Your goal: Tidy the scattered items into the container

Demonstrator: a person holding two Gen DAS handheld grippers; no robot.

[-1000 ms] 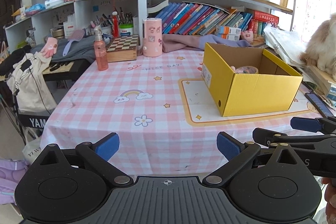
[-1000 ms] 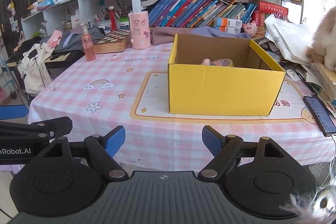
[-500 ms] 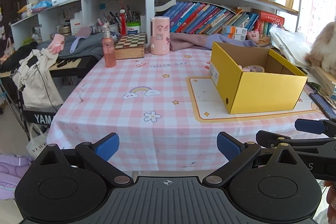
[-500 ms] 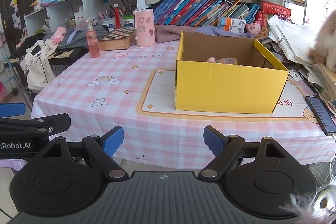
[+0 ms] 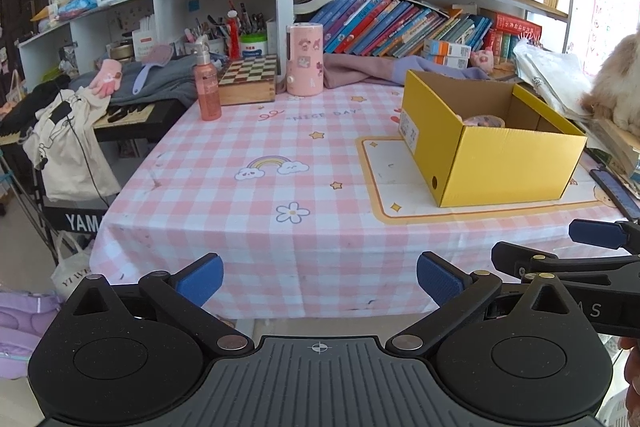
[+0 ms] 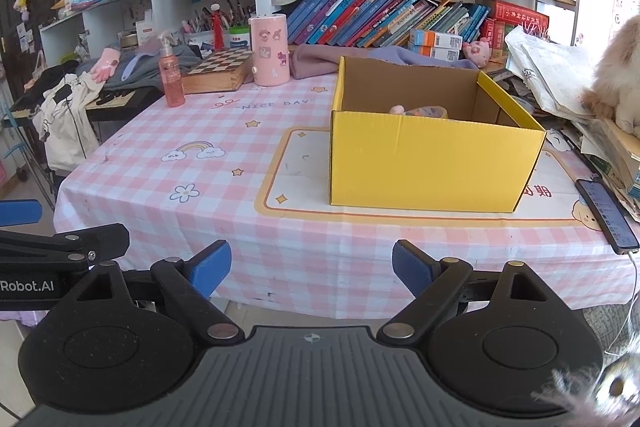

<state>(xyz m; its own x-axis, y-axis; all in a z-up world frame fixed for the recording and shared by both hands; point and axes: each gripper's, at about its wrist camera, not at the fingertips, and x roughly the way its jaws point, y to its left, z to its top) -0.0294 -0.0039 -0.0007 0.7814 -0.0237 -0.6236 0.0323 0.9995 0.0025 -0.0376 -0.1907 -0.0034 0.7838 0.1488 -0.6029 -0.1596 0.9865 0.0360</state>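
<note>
Right gripper point(image 6: 311, 269) spread wide, jaws just been opening, nothing between them; left gripper point(image 5: 318, 279) likewise spread and empty; both hanging off the near edge of the table point(image 6: 280, 259), short of the yellow box point(image 6: 432, 163).

Inside the box: a pinkish item or two point(image 6: 420, 111) on the floor near the far wall, only partly seen over the rim; probably already tidied. Cloth on the near and left sides of the box bare, no loose item showing; judging from that, task looks close to done or finished.

Left of the box and farther back: pink bottle point(image 6: 172, 75), chessboard case point(image 6: 218, 71), pink cylinder point(image 6: 269, 51); uncertain whether these count as scattered.

Wide free room left of the box; right of the box cramped, phone point(image 6: 608, 215) near the table edge, paper stack point(image 6: 560, 83) and a furry animal point(image 6: 618, 75) close by.
</note>
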